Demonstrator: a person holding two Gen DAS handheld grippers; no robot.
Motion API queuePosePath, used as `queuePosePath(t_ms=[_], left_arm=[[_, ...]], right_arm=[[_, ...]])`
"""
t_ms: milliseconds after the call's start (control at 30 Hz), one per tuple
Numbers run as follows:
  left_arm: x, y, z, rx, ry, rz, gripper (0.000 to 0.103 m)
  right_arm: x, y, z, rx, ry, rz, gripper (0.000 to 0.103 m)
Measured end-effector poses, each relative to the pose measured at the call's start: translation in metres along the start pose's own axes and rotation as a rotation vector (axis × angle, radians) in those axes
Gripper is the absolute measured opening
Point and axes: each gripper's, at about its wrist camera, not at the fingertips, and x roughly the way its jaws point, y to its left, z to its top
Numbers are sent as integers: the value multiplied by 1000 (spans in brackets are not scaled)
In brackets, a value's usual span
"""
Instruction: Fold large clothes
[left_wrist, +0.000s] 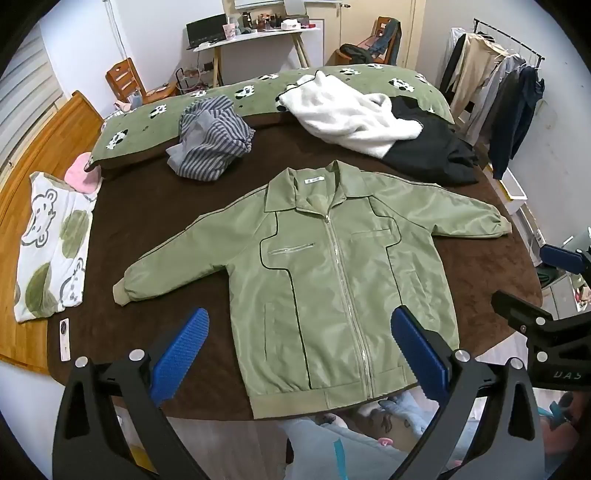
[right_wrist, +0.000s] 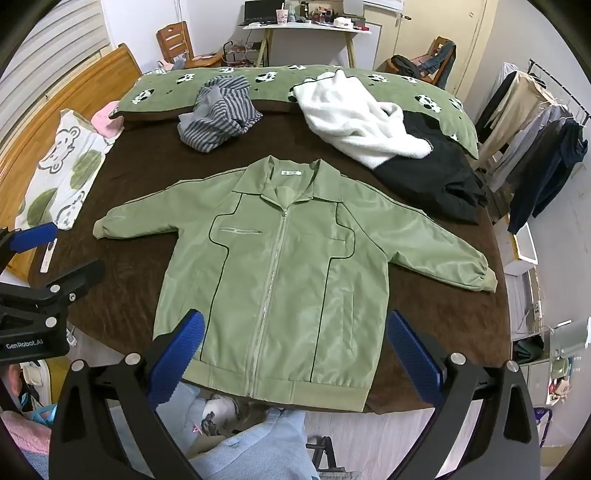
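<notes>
A green zip-up jacket (left_wrist: 325, 273) lies flat, front up and zipped, with both sleeves spread out on the brown bed cover (left_wrist: 155, 214). It also shows in the right wrist view (right_wrist: 288, 273). My left gripper (left_wrist: 299, 354) is open and empty above the jacket's hem, left of its middle. My right gripper (right_wrist: 295, 354) is open and empty above the hem's right half. Each gripper appears at the edge of the other's view, the right one (left_wrist: 554, 284) and the left one (right_wrist: 40, 258).
Behind the jacket lie a striped garment (left_wrist: 214, 140), a white fleece (left_wrist: 351, 114) and a black garment (left_wrist: 432, 151). A green panda quilt (left_wrist: 155, 122) lies along the far side. A bear-print pillow (left_wrist: 51, 243) is at the left. A clothes rack (left_wrist: 509, 85) stands at the right.
</notes>
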Motion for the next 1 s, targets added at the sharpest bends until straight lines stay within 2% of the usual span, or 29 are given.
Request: queuePosePath(t_ms=[1000], left_arm=[[9, 10, -3, -21, 40, -1, 97]], right_arm=[[7, 7, 6, -7, 11, 7, 97]])
